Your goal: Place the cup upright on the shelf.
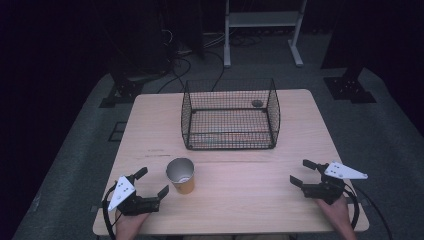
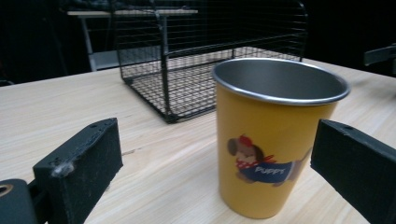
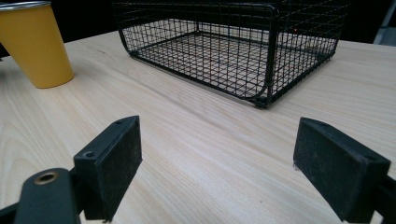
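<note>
1. So, nothing is grabbed yet. The yellow cup (image 1: 181, 175) stands upright on the table (image 1: 250, 200), in front of the wire basket (image 1: 230, 116) and just beside the left gripper (image 1: 150, 186).
2. Left gripper has its jaws spread wide, and in the left gripper view the cup (image 2: 273, 135) sits right between them, not touched on either side. My read: it's lined up for a grasp, so closing on the cup is the step in hand.
3. Right gripper (image 1: 301, 175) rests over the near right part of the table, jaws apart too, holding nothing – well away from the cup.
4. What's left, as I judge it: pretty much everything. Clamp, lift, and probably carry the cup over to the basket, which looks empty apart from a small dark round thing (image 1: 257, 103) seen at its far right corner – can't tell if it's inside or behind.
5. Surface is pale wood grain, bare otherwise. Room is dark, grey carpet floor (image 1: 390, 140), cables (image 1: 185, 65) and a white metal stand (image 1: 262, 30) behind the table.
</note>
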Demonstrator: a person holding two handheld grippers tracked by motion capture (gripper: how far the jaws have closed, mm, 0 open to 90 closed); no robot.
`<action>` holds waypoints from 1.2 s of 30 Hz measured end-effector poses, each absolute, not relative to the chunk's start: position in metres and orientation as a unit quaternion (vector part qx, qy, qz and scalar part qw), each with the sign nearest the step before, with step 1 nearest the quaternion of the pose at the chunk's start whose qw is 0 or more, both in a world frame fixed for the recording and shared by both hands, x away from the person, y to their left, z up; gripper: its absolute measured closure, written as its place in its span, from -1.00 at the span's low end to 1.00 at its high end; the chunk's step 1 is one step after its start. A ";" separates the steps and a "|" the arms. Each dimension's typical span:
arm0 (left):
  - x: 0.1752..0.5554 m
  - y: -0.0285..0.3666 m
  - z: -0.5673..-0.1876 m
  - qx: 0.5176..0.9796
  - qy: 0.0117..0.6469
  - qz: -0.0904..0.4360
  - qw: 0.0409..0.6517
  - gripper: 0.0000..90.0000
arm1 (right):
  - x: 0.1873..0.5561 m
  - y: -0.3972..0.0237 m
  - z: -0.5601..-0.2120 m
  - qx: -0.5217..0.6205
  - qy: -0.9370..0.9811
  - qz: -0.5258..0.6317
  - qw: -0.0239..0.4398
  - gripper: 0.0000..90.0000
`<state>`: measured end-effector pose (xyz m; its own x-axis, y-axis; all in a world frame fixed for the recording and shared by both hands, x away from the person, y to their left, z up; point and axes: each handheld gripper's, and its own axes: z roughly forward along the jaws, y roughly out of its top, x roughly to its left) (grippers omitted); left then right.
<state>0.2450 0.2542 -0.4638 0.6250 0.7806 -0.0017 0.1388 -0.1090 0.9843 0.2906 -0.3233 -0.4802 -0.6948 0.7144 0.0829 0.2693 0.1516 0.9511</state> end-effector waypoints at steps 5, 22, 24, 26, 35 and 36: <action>0.244 0.249 -0.464 0.698 0.320 0.270 0.581 -0.97 | 0.291 -0.323 -0.480 0.336 0.732 0.558 0.199 -0.68; 0.246 0.230 -0.465 0.722 0.289 0.248 0.578 -0.97 | 0.291 -0.323 -0.480 0.335 0.733 0.557 0.200 -0.68; 0.248 0.227 -0.466 0.726 0.286 0.245 0.576 -0.97 | 0.291 -0.323 -0.480 0.335 0.733 0.557 0.200 -0.68; 0.249 0.225 -0.467 0.729 0.283 0.242 0.574 -0.97 | 0.291 -0.323 -0.480 0.335 0.733 0.557 0.200 -0.68; 0.257 0.216 -0.470 0.737 0.285 0.236 0.565 -0.97 | 0.291 -0.323 -0.480 0.335 0.734 0.556 0.200 -0.69; 0.257 0.216 -0.470 0.739 0.284 0.237 0.562 -0.97 | 0.291 -0.323 -0.480 0.335 0.734 0.556 0.200 -0.69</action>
<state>0.2573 0.2157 -0.4701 0.7255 0.6875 0.0315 0.1535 -0.2063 0.9664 0.2907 -0.3229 -0.4802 -0.6955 0.7141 0.0795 0.2693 0.1565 0.9503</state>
